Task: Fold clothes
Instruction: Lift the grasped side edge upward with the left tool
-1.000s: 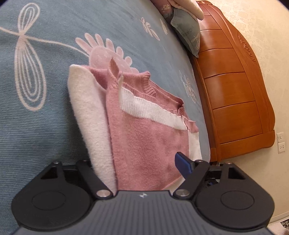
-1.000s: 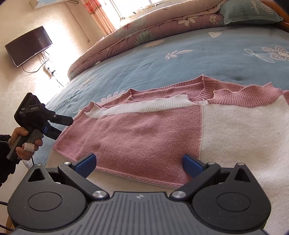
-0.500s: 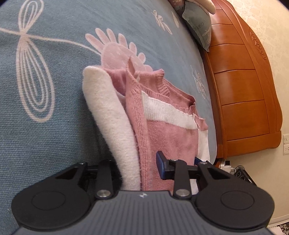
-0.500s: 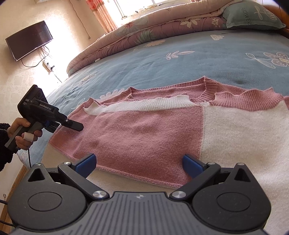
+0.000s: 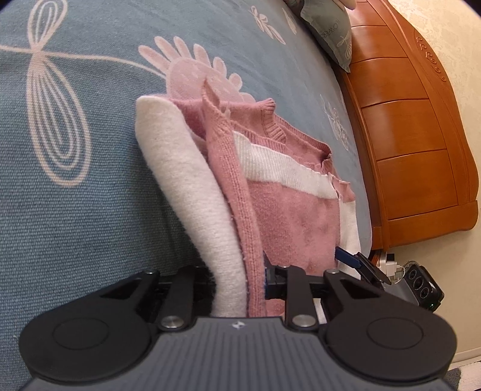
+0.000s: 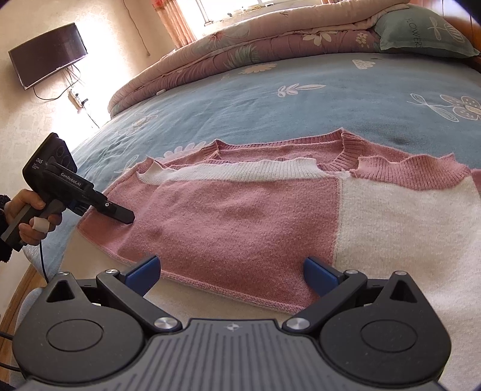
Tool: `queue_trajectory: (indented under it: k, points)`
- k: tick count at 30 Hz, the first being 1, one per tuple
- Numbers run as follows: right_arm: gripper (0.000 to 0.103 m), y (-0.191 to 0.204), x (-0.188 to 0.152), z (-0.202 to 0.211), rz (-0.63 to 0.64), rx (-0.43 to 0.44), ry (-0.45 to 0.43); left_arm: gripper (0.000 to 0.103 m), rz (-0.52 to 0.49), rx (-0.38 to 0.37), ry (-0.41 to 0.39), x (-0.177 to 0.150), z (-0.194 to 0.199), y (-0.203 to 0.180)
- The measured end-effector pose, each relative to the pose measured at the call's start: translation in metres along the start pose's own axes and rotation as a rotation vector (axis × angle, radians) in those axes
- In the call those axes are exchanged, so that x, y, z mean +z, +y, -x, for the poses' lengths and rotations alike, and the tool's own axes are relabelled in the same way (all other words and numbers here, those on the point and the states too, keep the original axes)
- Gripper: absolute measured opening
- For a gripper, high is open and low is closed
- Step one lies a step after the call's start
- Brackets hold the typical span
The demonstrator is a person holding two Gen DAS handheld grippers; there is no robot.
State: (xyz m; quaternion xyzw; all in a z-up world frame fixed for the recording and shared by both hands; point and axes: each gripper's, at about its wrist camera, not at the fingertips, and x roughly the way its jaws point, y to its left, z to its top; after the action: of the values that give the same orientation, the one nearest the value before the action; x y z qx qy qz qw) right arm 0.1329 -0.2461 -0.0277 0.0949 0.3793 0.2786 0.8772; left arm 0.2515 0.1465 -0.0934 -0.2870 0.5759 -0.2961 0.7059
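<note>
Left gripper [image 5: 237, 279]: clamped on the sweater's side edge, pink and white layers pinched together.
Sweater [image 6: 240, 216]: spread flat on the blue bedspread [image 6: 300, 102].
Right gripper [image 6: 233, 272]: fingers wide apart, straddling the sweater's near hem.

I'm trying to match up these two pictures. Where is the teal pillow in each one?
Left wrist view: pillow at the top, right of centre, against the wooden headboard.
Right wrist view: pillow in the top right corner, at the far end of the bed.
Shared landmark: the pink and white sweater.
</note>
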Motion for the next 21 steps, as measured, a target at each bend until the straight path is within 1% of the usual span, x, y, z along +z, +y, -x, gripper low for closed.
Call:
queue_trajectory:
  k: [3, 6, 11, 14, 17, 21]
  points:
    - [0.103, 0.008, 0.004, 0.002, 0.000, -0.003, -0.007, 0.024, -0.020, 0.022, -0.013, -0.002, 0.000, -0.001]
    - [0.103, 0.016, 0.008, 0.003, 0.001, -0.004, -0.013, 0.024, -0.009, 0.010, -0.029, -0.004, 0.001, 0.001]
    - [0.103, 0.030, 0.017, -0.017, -0.056, 0.067, -0.001, 0.024, -0.014, 0.008, -0.047, -0.007, 0.002, 0.001]
    - [0.103, 0.027, 0.015, -0.035, -0.127, 0.042, 0.010, 0.024, -0.021, 0.014, -0.052, -0.006, -0.001, -0.003]
    - [0.103, 0.025, 0.018, -0.046, -0.128, -0.007, -0.021, 0.024, -0.028, 0.017, -0.054, -0.006, -0.002, -0.004]
    - [0.103, 0.023, 0.026, -0.052, -0.130, -0.020, -0.024, 0.024, -0.023, 0.017, -0.054, -0.007, -0.003, -0.005]
